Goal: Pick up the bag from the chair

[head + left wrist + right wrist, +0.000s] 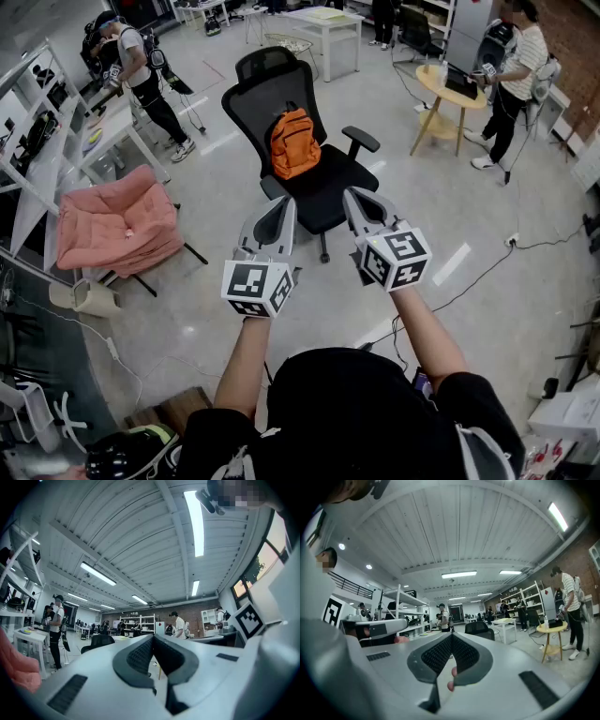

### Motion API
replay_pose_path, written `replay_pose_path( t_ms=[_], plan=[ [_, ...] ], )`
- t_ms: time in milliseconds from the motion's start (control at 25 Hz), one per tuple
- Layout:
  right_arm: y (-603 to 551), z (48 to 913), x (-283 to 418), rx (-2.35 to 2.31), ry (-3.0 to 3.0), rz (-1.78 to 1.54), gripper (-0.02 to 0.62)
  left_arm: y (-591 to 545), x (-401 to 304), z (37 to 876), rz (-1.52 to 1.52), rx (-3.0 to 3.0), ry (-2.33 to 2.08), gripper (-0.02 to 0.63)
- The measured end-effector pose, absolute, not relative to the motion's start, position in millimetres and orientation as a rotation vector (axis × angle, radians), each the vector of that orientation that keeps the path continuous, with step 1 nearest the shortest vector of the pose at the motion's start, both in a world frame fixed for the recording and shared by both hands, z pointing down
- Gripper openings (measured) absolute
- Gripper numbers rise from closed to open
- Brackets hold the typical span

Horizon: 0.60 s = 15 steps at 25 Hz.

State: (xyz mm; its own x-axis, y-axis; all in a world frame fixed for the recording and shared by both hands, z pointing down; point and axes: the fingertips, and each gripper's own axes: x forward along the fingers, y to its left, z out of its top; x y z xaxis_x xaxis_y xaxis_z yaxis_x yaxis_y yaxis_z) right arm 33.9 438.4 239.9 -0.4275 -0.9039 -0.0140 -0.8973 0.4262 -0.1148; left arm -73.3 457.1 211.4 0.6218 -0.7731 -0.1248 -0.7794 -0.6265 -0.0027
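An orange backpack [294, 142] stands upright on the seat of a black office chair [330, 187] in the middle of the floor. Both grippers are held level, side by side, short of the chair's front edge. My left gripper [281, 212] is shut with nothing between its jaws, and its pads meet in its own view [153, 641]. My right gripper [359, 202] is also shut and empty [451, 641]. In the gripper views only the top of a black chair back [100, 641] [480, 628] shows; the backpack is hidden behind the jaws.
A pink cushioned seat [117, 227] stands to the left of the chair, by white shelving [37, 131]. A round wooden table [452, 92] and a person [514, 75] are at the back right. Another person [142, 73] is at the back left. A cable [487, 267] runs over the floor.
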Motion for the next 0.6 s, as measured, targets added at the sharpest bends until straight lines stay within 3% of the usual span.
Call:
replay_pose_path(
  t_ms=[600],
  plan=[
    [444, 248, 62, -1.632, 2.597, -0.144, 0.000, 461, -48, 218, 0.165, -2.779, 1.356, 0.009]
  ],
)
